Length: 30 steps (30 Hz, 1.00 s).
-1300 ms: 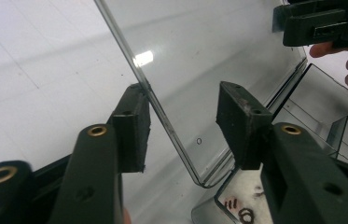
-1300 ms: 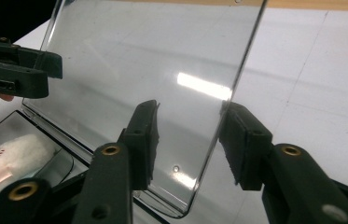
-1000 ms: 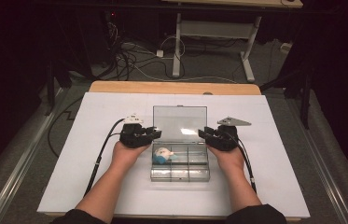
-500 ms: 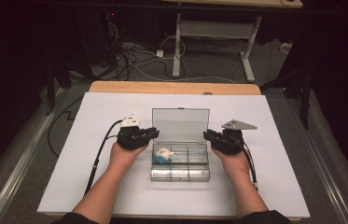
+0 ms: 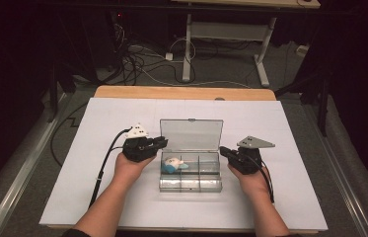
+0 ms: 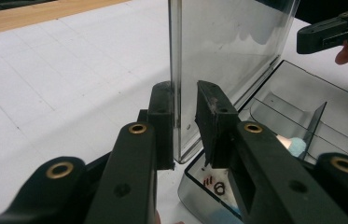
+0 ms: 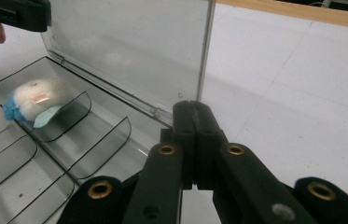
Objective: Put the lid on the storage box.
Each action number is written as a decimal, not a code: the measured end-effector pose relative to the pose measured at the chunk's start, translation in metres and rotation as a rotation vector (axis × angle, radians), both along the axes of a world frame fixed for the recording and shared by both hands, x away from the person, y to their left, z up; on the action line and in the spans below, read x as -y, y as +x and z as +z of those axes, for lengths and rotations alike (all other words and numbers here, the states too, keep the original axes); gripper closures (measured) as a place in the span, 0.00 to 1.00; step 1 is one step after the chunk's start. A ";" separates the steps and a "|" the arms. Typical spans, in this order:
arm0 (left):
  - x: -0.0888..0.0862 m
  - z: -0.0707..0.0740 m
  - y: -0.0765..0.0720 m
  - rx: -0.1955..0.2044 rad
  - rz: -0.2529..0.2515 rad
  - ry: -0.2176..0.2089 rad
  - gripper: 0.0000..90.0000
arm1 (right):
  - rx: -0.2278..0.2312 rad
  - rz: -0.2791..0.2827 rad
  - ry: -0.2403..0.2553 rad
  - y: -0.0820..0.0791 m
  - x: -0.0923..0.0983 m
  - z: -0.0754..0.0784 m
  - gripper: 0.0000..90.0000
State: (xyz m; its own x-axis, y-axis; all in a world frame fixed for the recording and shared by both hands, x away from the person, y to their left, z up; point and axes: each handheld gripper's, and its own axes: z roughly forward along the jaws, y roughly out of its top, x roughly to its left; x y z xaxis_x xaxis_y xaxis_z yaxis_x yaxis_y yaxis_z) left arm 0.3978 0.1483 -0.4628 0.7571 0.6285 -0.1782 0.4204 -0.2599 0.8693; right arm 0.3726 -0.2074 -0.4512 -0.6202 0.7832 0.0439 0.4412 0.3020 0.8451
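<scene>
— Where was the clear box (image 5: 190, 177)?

— In the middle of the white worktop (image 5: 295, 123), open, its lid (image 5: 190, 134) standing upright at the box's twelve o'clock side. A small white-and-blue fluffy thing (image 5: 174, 164) lay in a back compartment at about ten o'clock.

— And your left tongs (image 6: 183, 122)?

— They straddled the lid's nine o'clock edge. The jaws had just been closing, with the pane between them; one pad lay against it, the other stood just off.

— Your right tongs (image 7: 193, 122)?

— Clenched on nothing, jaws together after closing, just beside the lid's three o'clock edge.
</scene>
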 end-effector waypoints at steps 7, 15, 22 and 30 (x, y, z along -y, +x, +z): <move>0.001 0.002 -0.004 0.009 -0.001 0.011 0.83 | 0.011 0.025 -0.015 -0.002 -0.008 0.000 1.00; 0.001 0.001 -0.006 0.020 0.005 0.007 0.82 | 0.016 0.034 -0.019 -0.001 -0.016 0.004 1.00; 0.001 0.002 -0.011 0.031 0.002 0.014 0.81 | 0.017 0.034 -0.017 0.001 -0.018 0.007 1.00; 0.001 0.002 -0.016 0.049 -0.002 0.026 0.80 | 0.024 0.038 -0.015 0.000 -0.020 0.008 1.00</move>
State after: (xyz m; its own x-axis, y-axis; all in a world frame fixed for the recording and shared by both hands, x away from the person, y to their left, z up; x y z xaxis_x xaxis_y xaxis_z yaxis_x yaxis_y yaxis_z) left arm 0.3814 0.1476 -0.4613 0.7657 0.6310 -0.1246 0.3768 -0.2831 0.8820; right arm 0.3726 -0.1869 -0.4432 -0.6502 0.7596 0.0170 0.4087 0.3308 0.8506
